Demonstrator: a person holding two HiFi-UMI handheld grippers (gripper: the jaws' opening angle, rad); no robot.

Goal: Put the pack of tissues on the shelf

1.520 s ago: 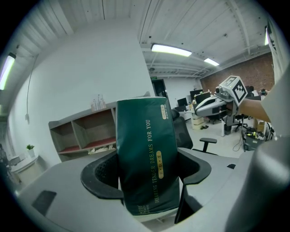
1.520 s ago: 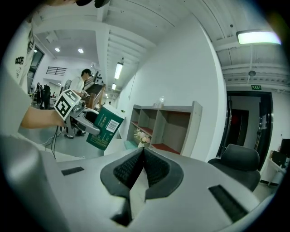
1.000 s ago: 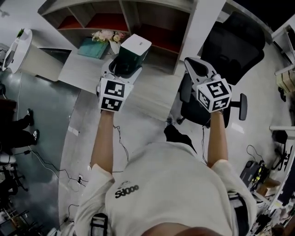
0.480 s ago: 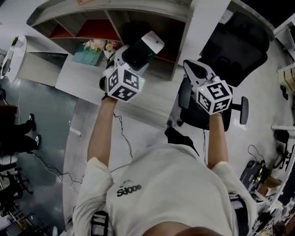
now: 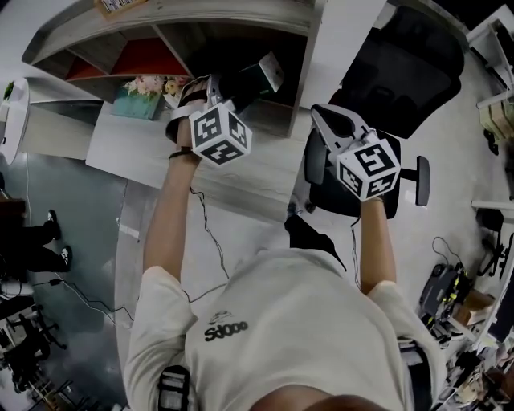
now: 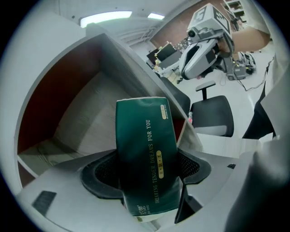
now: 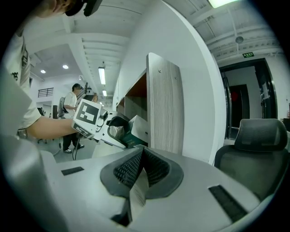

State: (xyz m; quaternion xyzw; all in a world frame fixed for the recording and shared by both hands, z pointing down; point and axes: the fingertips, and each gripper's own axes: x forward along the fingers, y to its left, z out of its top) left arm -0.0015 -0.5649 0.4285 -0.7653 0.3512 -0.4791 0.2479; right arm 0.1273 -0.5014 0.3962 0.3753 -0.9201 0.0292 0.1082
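Wood-grain shelf (image 6: 84,124) bay — L hand-held gripper (image 6: 146,174) clamps glossy green tissue pack (image 6: 144,145).

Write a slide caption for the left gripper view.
Left gripper holds a green tissue pack, facing an open shelf compartment.

Dark green tissue pack (image 6: 145,154) with gold lettering; red-backed shelf (image 6: 54,95).

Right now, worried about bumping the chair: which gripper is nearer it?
Right. The right gripper is just beside the chair, jaws shut, empty; the left gripper is farther off, at the shelf, holding the tissues.
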